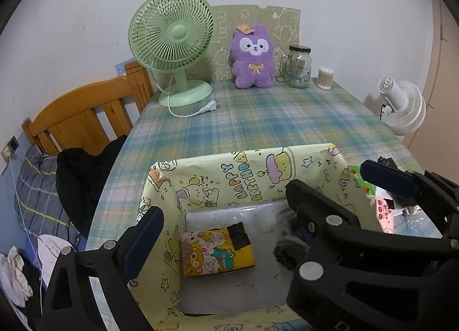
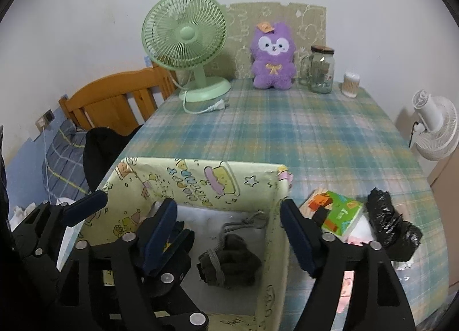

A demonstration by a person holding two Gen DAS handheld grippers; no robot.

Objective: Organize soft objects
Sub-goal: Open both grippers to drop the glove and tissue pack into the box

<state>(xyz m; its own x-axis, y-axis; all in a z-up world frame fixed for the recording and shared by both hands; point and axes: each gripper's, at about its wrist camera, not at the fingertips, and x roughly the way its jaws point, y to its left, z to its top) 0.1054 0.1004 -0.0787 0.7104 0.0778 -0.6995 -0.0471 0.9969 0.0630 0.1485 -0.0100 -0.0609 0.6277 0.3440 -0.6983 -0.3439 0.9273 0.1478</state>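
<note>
Dim, flat indoor light; soft blur; strong fisheye bending, dark corners.

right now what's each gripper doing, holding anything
Left gripper: open, holding nothing, over the box.
Right gripper: open, holding nothing; the dark knit bundle lies loose in the box below it.

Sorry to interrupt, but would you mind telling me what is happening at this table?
A person is sorting soft things into the cartoon-print box with two handheld grippers. The left gripper and right gripper both hang open over it, holding nothing. A dark knitted bundle and a yellow tissue pack lie inside. A green pack and black bundle wait on the tablecloth.
</note>
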